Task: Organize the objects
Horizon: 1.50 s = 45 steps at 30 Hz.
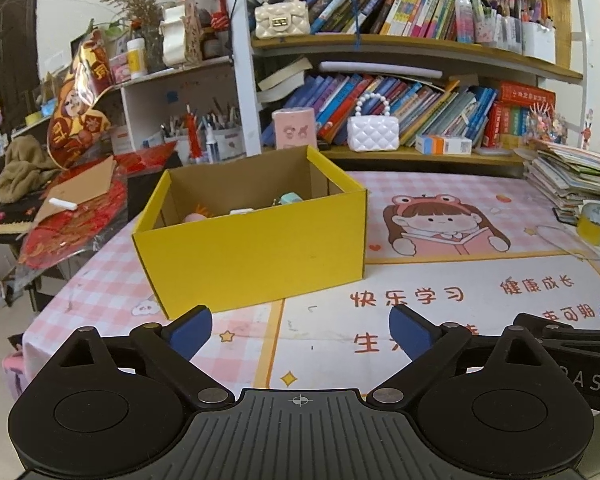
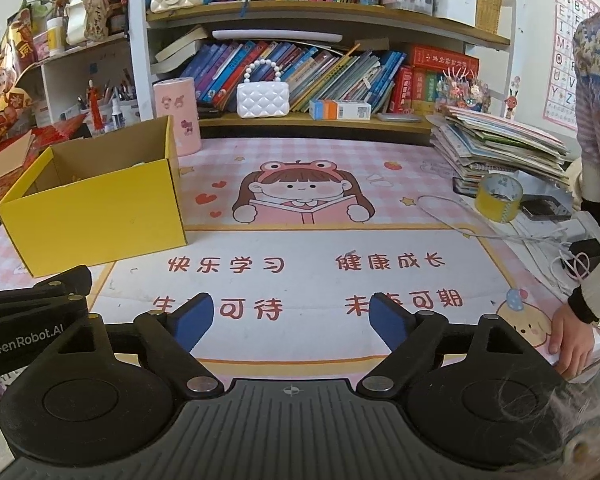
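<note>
Covering desk: pink cartoon mat (image 2: 300,240); yellow box (image 1: 252,236) on it, bookshelves (image 2: 320,12) behind; both tools spread apart, empty.

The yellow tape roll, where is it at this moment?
The yellow tape roll stands on the desk mat at its right side in the right wrist view, just in front of the book stack.

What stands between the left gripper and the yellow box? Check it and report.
Nothing visible does. The left gripper is open and empty, and only bare printed mat lies between its fingertips and the near wall of the yellow box. A few small items already sit inside the box.
</note>
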Motion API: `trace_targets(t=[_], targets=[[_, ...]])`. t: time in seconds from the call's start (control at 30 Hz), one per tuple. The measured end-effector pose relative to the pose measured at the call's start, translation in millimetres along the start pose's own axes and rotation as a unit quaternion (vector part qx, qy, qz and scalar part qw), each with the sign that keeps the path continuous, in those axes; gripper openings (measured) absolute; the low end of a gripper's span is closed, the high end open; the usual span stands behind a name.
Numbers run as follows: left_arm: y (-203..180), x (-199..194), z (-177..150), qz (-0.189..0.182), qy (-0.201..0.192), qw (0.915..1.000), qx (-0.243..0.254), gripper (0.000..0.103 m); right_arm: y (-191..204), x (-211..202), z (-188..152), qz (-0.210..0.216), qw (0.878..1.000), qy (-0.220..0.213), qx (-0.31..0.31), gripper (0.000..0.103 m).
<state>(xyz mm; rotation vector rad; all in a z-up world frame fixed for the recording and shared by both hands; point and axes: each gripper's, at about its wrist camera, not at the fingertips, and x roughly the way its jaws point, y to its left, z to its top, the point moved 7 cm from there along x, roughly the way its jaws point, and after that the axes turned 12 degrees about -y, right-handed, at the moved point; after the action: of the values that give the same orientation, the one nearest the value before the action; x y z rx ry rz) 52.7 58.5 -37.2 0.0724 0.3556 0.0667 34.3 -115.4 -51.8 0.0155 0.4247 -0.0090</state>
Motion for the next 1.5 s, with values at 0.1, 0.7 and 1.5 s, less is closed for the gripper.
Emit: trace_targets(t=[0.1, 0.7, 1.5], targets=[[0.9, -0.8, -0.5, 0.003, 0.0, 1.0, 0.0, 0.098, -0.2, -0.4, -0.4, 0.0, 1.0, 0.001, 0.0, 0.085], [2.8, -6.7, -3.2, 0.016, 0.005, 0.9999, 0.001, 0.101, -1.7, -4.5, -6.4, -0.006, 1.0, 0.003, -0.006, 0.088], [5.5, -9.9, -6.3, 0.017, 0.004, 0.9998, -0.004, 0.102, 1.2, -5.5, -8.2, -0.005, 1.0, 0.006, -0.007, 0.088]])
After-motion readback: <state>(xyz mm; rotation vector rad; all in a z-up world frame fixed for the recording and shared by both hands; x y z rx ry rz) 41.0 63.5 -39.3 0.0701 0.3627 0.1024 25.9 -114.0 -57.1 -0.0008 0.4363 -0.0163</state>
